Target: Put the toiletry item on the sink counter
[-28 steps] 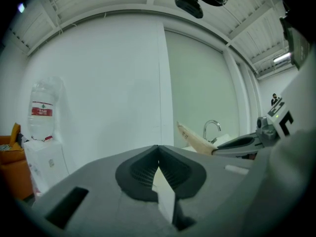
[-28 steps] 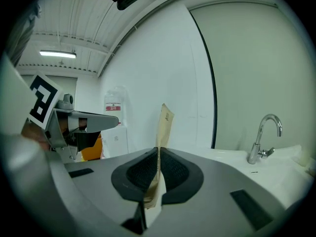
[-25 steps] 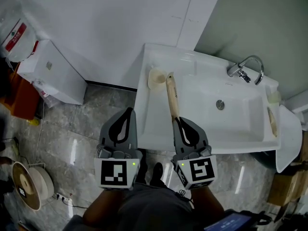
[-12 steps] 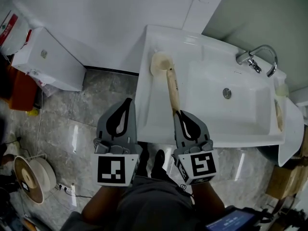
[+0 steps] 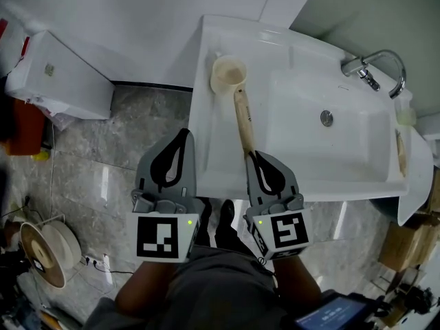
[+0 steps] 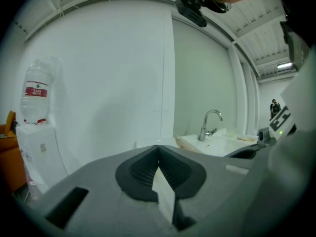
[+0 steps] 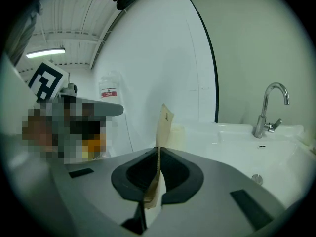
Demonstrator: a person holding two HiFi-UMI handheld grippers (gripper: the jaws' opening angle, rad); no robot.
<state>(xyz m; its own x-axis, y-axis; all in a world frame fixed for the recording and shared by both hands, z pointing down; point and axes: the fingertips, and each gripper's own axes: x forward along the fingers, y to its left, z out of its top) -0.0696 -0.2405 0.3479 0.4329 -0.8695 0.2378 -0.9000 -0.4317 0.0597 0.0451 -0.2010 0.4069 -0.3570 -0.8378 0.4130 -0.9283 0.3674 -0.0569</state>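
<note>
Left gripper (image 5: 183,137): jaws pressed together, nothing between them, over the floor just beside the sink counter (image 5: 214,143). Toiletry item (image 5: 240,119): long, flat, tan paper-like packet with small print near the far end. It lies out over the counter's left ledge, far tip at a beige cup (image 5: 228,74). Right gripper (image 5: 251,157) pinches its near end. Contact with the counter: can't tell.

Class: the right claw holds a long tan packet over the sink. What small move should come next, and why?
Probably lower the right claw so the packet lies on the counter; its jaws are shut on the packet, whose far end sits by the cup.
</note>
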